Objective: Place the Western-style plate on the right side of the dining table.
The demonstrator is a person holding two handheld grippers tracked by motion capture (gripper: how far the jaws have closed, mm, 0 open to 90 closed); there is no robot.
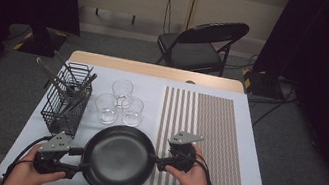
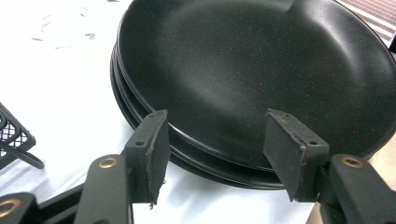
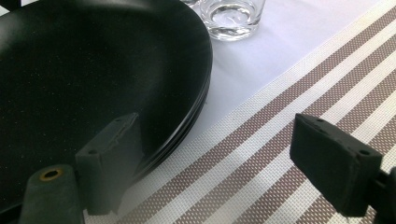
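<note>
White tabletop [image 1: 95,131]: round black plate stack [image 1: 117,159] lies flat, face up; both grippers' fingers apart, gripping nothing.

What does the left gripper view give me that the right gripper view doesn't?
Left gripper view alone: a corner of the black wire basket, and the left gripper with open jaws astride the near rim of the stacked black plates. Right gripper view alone: the striped placemat, a clear glass, and the right gripper, open beside the plates' edge. Both: the plates and the white table.
</note>
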